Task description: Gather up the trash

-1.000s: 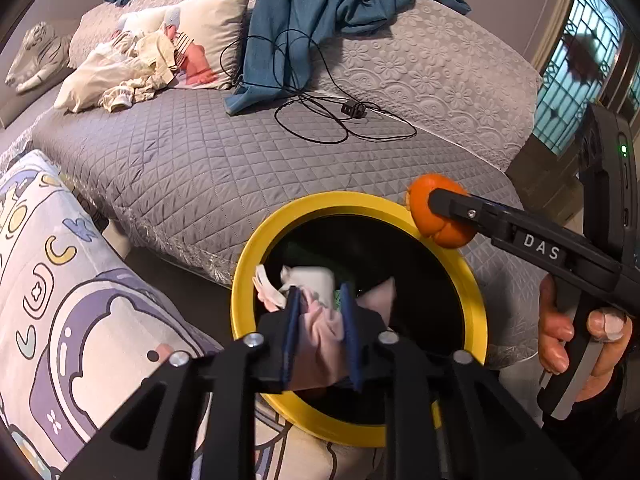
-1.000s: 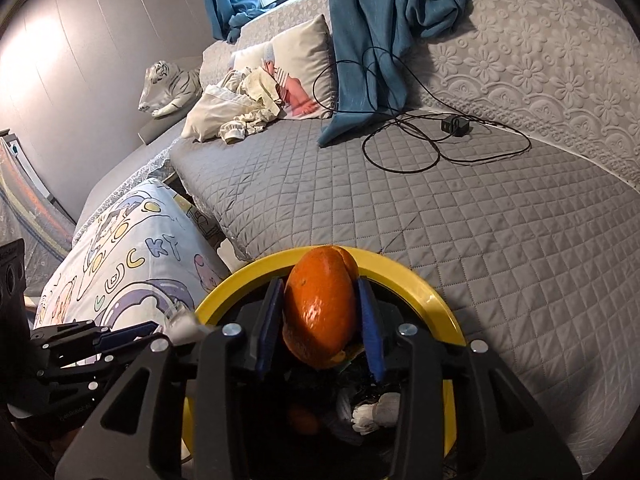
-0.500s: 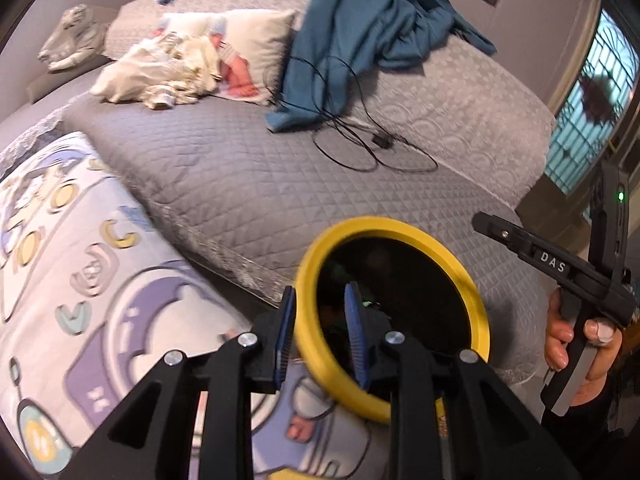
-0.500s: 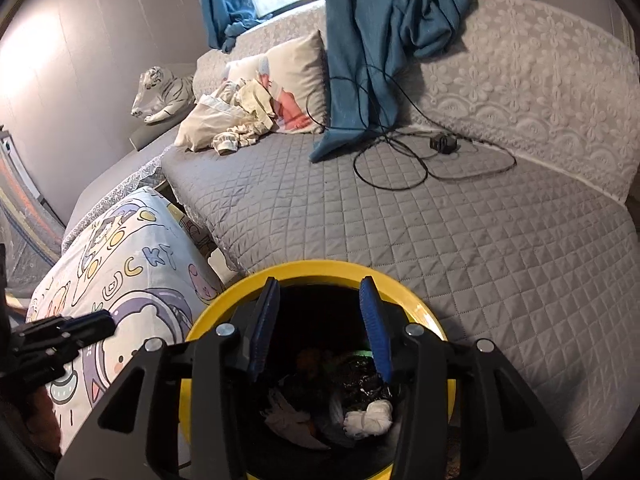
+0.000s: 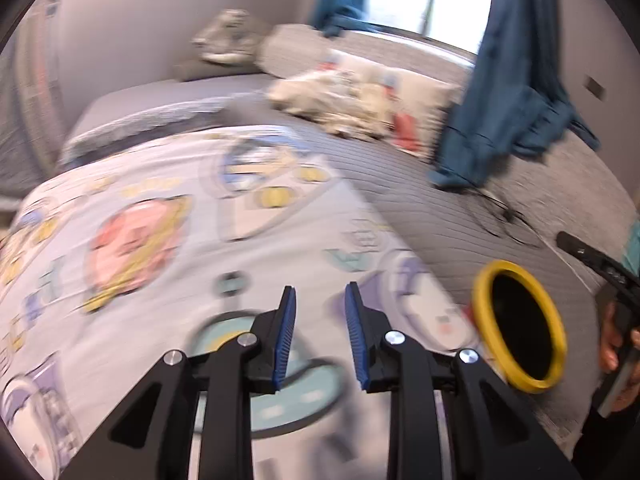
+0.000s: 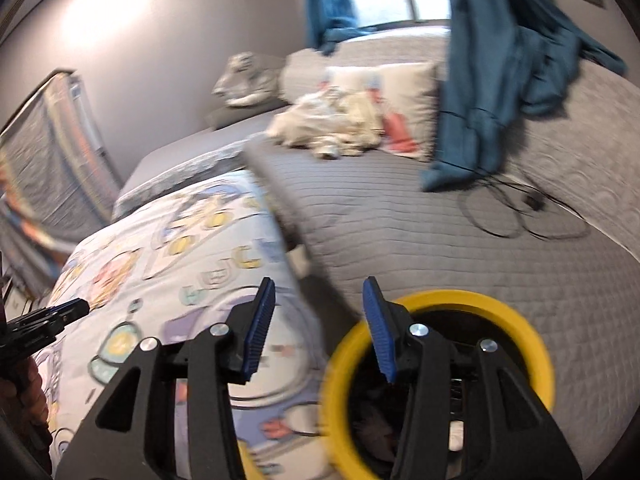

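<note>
My left tool [image 5: 318,336] hangs over a cartoon-print quilt [image 5: 160,240], its blue-padded jaws parted with nothing between them. In that blurred view the yellow-rimmed trash bin [image 5: 520,376] sits at about three o'clock of the tool, beside the grey quilted bed [image 5: 460,220], and at the far right edge my right hand grips the other black handle. My right tool [image 6: 318,328] is also wide open and empty, its right finger over the bin's rim [image 6: 516,320] at about four o'clock; pale crumpled trash [image 6: 376,428] lies dimly inside the bin. Behind, at twelve o'clock, a heap of cream clothes [image 6: 332,128] rests against a pillow [image 6: 404,92], with a teal blanket [image 6: 500,64] and black cable [image 6: 520,216] at one to two o'clock.
</note>
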### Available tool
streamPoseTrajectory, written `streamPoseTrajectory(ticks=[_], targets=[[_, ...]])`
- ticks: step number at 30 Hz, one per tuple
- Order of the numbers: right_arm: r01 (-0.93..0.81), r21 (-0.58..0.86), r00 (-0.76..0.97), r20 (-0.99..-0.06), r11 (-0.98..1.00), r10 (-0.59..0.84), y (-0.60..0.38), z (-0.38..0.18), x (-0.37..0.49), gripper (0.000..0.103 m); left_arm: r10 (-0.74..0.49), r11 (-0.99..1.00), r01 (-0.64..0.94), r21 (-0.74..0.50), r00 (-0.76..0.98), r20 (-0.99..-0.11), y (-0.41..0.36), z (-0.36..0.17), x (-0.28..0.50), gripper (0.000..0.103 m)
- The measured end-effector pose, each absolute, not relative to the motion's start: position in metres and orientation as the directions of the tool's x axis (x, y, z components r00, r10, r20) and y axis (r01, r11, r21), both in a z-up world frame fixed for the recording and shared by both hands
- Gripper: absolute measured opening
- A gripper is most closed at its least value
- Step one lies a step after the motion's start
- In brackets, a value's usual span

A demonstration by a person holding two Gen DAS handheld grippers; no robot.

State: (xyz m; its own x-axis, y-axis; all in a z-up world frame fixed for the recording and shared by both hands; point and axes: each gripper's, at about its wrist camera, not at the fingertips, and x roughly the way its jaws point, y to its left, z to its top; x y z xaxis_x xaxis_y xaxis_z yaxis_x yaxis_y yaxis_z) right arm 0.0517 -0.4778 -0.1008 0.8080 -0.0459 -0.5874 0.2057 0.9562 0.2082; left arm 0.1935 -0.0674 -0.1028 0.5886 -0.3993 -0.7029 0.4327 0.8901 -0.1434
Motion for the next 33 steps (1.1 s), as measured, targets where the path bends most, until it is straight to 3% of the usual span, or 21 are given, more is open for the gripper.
streamPoseTrajectory(ticks=[2,7,9,16,17,18,24,33], targets=[[0.163,0.199,0.817,-0.577,0.966,-0.019,-0.453,-0.096,0.060,0.048,-0.364,0.916,0.371,-0.149,0.618,-0.697,-0.035,-0.100,0.194,0.024],[0.064,0.151,0.835,-0.549,0.986,0.029,-0.389,-0.089,0.073,0.055,-0.272,0.960,0.243,-0.136,0.715,-0.644,0.024,-0.091,0.180,0.044],[0.046,0.122,0.843,-0.537,0.991,0.027,-0.366,-0.088,0.075,0.062,-0.234,0.972,0.204,-0.120,0.752,-0.616,0.040,-0.088,0.170,0.062],[0.067,0.058,0.884,-0.466,0.996,-0.032,-0.323,-0.087,0.068,0.087,-0.195,0.979,0.131,-0.157,0.827,-0.527,0.070,-0.083,0.140,0.087],[0.076,0.041,0.895,-0.444,0.996,-0.050,-0.316,-0.085,0.064,0.094,-0.191,0.979,0.125,-0.160,0.835,-0.516,0.073,-0.082,0.136,0.091],[0.081,0.032,0.902,-0.428,0.996,-0.059,-0.312,-0.085,0.060,0.095,-0.184,0.980,0.117,-0.162,0.845,-0.502,0.074,-0.081,0.132,0.095],[0.163,-0.034,0.921,-0.353,0.986,-0.164,-0.297,-0.086,0.040,0.095,-0.135,0.984,0.069,-0.163,0.887,-0.442,0.078,-0.082,0.105,0.095],[0.189,0.055,0.931,-0.328,0.981,-0.160,-0.298,-0.095,0.018,0.095,-0.097,0.985,0.030,-0.172,0.914,-0.395,0.071,-0.075,0.078,0.095]])
